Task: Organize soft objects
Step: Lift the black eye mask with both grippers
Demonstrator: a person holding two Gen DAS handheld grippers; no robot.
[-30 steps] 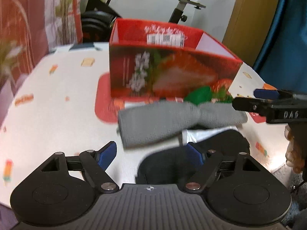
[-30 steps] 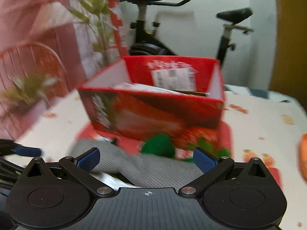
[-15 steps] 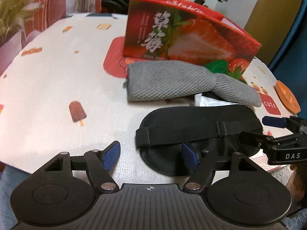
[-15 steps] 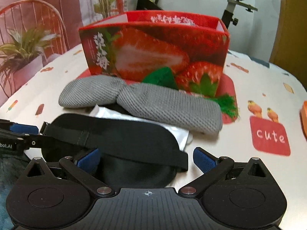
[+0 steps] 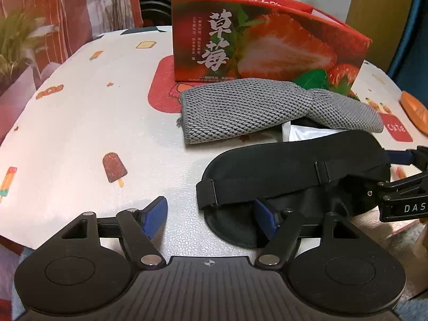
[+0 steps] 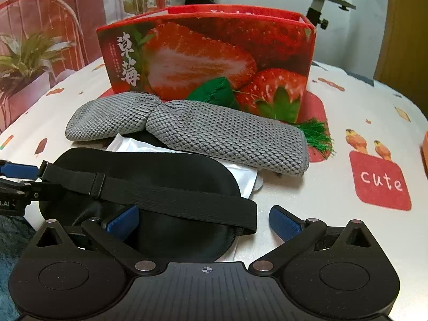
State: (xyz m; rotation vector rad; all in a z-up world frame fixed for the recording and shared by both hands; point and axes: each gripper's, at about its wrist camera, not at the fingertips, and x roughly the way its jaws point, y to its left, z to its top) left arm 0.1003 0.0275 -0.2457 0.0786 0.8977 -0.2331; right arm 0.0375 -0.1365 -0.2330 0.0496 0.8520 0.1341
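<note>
A black eye mask (image 5: pixel 294 165) with an elastic strap lies at the table's near edge, also in the right wrist view (image 6: pixel 149 184). A grey knitted cloth (image 5: pixel 256 109) lies behind it, in front of the red strawberry box (image 5: pixel 267 45); cloth (image 6: pixel 192 131) and box (image 6: pixel 208 53) show in the right view too. My left gripper (image 5: pixel 211 216) is open, its right finger over the mask's left end. My right gripper (image 6: pixel 203 220) is open, low over the mask's right end, strap between its fingers.
A white plastic packet (image 6: pixel 133 144) lies under the mask and cloth. A green tasselled item (image 6: pixel 315 136) sticks out by the box. An orange dish (image 5: pixel 414 112) sits at the right. The tablecloth (image 5: pixel 93 123) has open room to the left. An exercise bike stands behind.
Both grippers have dropped from up near the box down to the table's near edge. They now sit low at the two ends of the black eye mask. Both stay open.
</note>
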